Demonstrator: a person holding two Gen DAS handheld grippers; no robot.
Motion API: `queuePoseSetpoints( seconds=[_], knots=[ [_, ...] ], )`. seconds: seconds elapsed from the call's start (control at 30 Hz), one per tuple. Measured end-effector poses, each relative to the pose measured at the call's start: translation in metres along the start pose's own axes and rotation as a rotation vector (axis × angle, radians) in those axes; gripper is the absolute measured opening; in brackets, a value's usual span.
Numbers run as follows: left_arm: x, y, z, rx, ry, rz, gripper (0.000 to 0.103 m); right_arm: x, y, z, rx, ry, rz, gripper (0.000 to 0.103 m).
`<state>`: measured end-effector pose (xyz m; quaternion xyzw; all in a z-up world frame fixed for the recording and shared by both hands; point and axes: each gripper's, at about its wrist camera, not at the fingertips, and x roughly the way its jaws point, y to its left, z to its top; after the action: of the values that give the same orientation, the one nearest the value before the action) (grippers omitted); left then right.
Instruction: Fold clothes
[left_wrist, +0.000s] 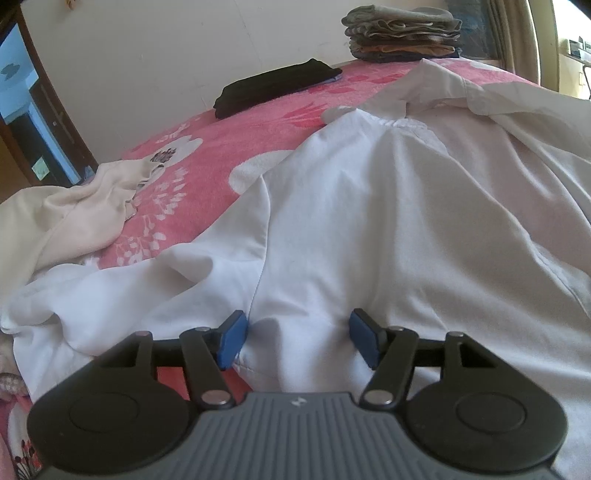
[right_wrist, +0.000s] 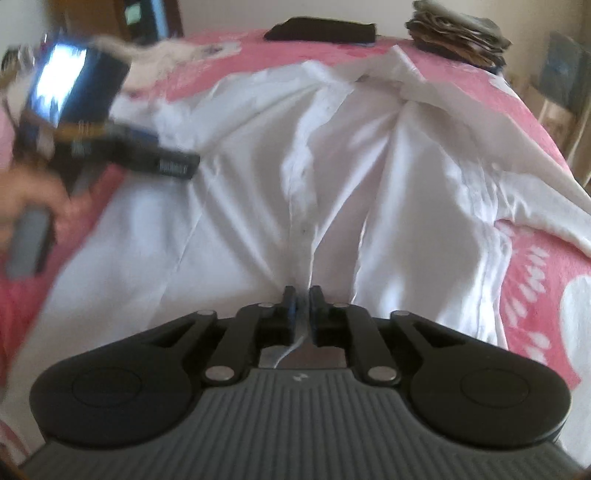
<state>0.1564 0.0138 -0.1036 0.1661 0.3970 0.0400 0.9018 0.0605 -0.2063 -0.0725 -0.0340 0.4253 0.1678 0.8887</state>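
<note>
A white button-up shirt (left_wrist: 388, 206) lies spread on a pink floral bedspread (left_wrist: 207, 155), collar toward the far side. My left gripper (left_wrist: 299, 338) stands open, its blue pads (left_wrist: 232, 338) on either side of a bunched bit of the shirt's near hem, touching the cloth. In the right wrist view the same shirt (right_wrist: 332, 177) fills the middle, and my right gripper (right_wrist: 303, 306) is shut on the shirt's hem at the button placket. The left gripper (right_wrist: 177, 168), held by a hand (right_wrist: 22, 206), shows blurred at the left of that view.
A folded black garment (left_wrist: 277, 86) lies near the wall, and a stack of folded clothes (left_wrist: 402, 31) stands at the far right. A cream garment (left_wrist: 85, 206) lies crumpled at the bed's left. A dark door frame (left_wrist: 33, 110) stands left.
</note>
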Motion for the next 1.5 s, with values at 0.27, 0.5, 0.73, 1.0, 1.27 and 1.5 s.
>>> queuePoseSetpoints(
  seconds=[0.27, 0.5, 0.73, 1.0, 1.27, 1.5],
  knots=[
    [0.000, -0.001, -0.002, 0.024, -0.025, 0.002, 0.067, -0.014, -0.038, 0.056, 0.079, -0.219, 0.115, 0.041],
    [0.001, 0.001, -0.003, 0.016, -0.037, -0.012, 0.067, 0.093, -0.097, 0.148, 0.336, -0.126, 0.256, 0.047],
    [0.005, 0.005, -0.001, 0.000, -0.036, -0.036, 0.067, 0.167, -0.115, 0.178, 0.528, -0.039, 0.313, 0.047],
    [0.007, 0.006, -0.002, -0.007, -0.049, -0.046, 0.069, 0.183, -0.098, 0.188, 0.397, -0.033, 0.284, 0.005],
    [0.007, 0.008, -0.003, -0.009, -0.054, -0.053, 0.069, 0.172, -0.084, 0.193, 0.306, -0.106, 0.228, 0.000],
    [0.007, 0.007, -0.003, -0.005, -0.059, -0.053, 0.070, 0.151, -0.057, 0.197, 0.074, -0.225, 0.033, 0.000]
  ],
)
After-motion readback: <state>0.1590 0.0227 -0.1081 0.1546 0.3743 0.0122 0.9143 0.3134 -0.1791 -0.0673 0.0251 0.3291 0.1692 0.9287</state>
